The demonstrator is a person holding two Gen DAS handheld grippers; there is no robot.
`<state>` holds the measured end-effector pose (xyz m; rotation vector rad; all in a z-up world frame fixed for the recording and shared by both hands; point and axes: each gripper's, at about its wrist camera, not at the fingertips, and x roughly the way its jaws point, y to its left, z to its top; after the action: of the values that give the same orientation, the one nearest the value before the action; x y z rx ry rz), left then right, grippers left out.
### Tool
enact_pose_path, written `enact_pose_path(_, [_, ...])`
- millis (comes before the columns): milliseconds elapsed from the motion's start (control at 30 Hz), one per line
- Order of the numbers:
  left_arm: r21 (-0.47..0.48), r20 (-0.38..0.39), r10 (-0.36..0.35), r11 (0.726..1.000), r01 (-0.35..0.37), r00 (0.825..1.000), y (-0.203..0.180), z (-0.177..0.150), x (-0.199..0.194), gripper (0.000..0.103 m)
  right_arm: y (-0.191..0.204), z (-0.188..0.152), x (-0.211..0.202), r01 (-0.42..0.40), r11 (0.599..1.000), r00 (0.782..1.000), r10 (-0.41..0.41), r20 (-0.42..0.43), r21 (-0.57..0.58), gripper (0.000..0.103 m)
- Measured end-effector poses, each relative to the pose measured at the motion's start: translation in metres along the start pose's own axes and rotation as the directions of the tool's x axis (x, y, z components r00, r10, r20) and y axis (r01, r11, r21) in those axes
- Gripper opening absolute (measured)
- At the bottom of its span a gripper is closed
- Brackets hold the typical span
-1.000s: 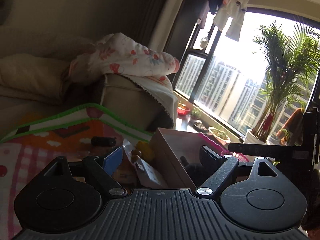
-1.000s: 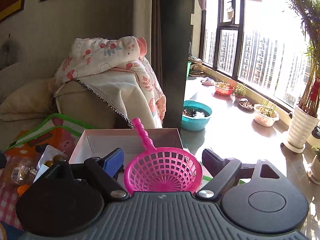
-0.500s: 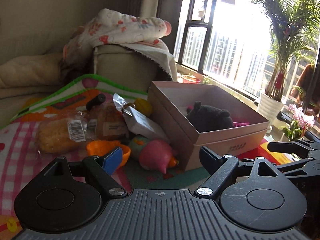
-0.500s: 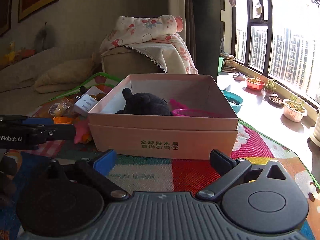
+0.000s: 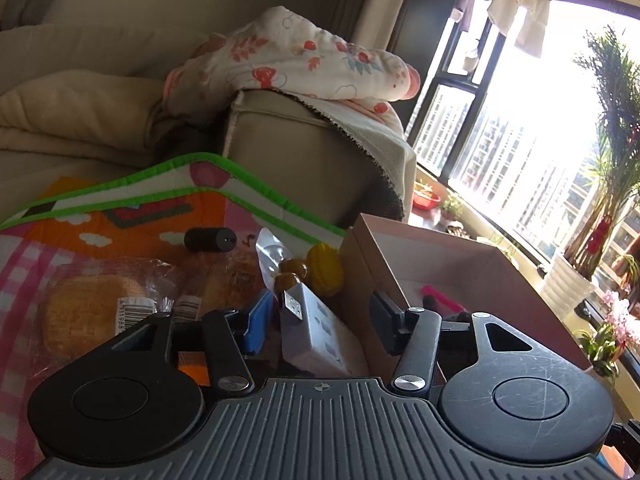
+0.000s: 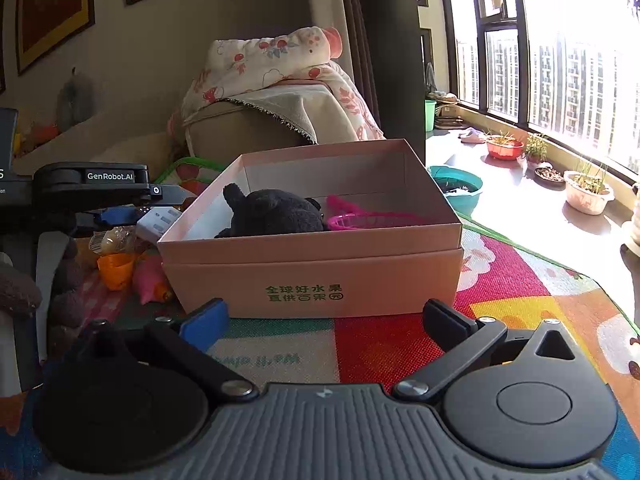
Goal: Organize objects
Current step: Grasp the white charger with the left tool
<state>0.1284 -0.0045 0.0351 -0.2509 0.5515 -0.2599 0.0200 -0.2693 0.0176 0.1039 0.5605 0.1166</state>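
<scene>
A pink cardboard box [image 6: 316, 268] stands on the play mat and holds a black plush toy [image 6: 272, 212] and a pink plastic scoop [image 6: 360, 216]. My left gripper [image 5: 320, 322] is open and hangs over a white power adapter [image 5: 316, 332] leaning against the box's left wall [image 5: 372, 276]; the adapter sits between the fingers. The left gripper also shows in the right wrist view [image 6: 120, 200]. My right gripper [image 6: 324, 320] is open and empty, low in front of the box.
Left of the box lie packaged bread [image 5: 92, 308], a black cylinder [image 5: 210, 239], a yellow toy [image 5: 325, 268], an orange cup [image 6: 116, 270] and a pink toy [image 6: 150, 280]. A sofa [image 5: 300, 160] with a blanket stands behind. Plant pots [image 6: 588, 196] line the window ledge.
My left gripper has moved forward and down toward the white adapter beside the box. My right gripper has drawn slightly closer to the box; the scoop stays in the box.
</scene>
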Motion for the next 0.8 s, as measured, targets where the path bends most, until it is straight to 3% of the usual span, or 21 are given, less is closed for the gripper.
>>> enact_pose_path(33, [-0.008, -0.009, -0.002, 1.0, 0.002, 1.0, 0.002, -0.001, 0.001, 0.027, -0.001, 0.0, 0.0, 0.003, 1.0, 1.0, -0.003, -0.002, 0.006, 0.103])
enact_pose_path(100, [-0.05, -0.018, -0.046, 0.998, 0.045, 0.999, 0.009, -0.003, -0.005, 0.026, -0.003, 0.0, 0.001, 0.005, 1.0, 1.0, -0.005, -0.005, 0.017, 0.103])
enact_pose_path(200, [-0.036, -0.009, -0.112, 0.993, 0.111, 0.994, 0.011, -0.008, -0.032, 0.02, -0.004, 0.001, 0.001, -0.001, 1.0, 1.0, 0.001, -0.008, 0.022, 0.103])
enact_pose_path(333, [-0.009, -0.044, -0.238, 0.971, 0.238, 0.97, 0.013, -0.023, -0.076, 0.021, -0.001, 0.001, 0.002, 0.009, 1.0, 1.0, -0.009, -0.012, 0.01, 0.103])
enact_pose_path(400, [0.05, -0.087, -0.283, 0.956, 0.288, 0.955, 0.009, -0.036, -0.099, 0.021, 0.001, 0.0, 0.001, 0.011, 1.0, 1.0, -0.011, -0.007, -0.004, 0.103])
enact_pose_path(533, [0.097, -0.21, -0.361, 0.917, 0.387, 0.909, 0.004, -0.065, -0.123, 0.022, 0.006, 0.0, -0.004, 0.01, 0.999, 1.0, -0.009, 0.01, -0.037, 0.103])
enact_pose_path(567, [0.125, -0.236, -0.359, 0.91, 0.395, 0.903, 0.001, -0.072, -0.127, 0.022, 0.007, 0.0, -0.005, 0.01, 0.999, 1.0, -0.009, 0.014, -0.043, 0.103])
enact_pose_path(667, [0.233, -0.279, -0.31, 0.896, 0.378, 0.909, -0.005, -0.087, -0.137, 0.025, 0.01, 0.0, -0.01, 0.0, 0.998, 1.0, 0.0, 0.006, -0.062, 0.103])
enact_pose_path(800, [0.291, -0.326, -0.295, 0.873, 0.393, 0.898, -0.005, -0.095, -0.145, 0.025, 0.019, -0.006, -0.022, -0.13, 0.985, 0.99, 0.123, -0.073, -0.114, 0.103])
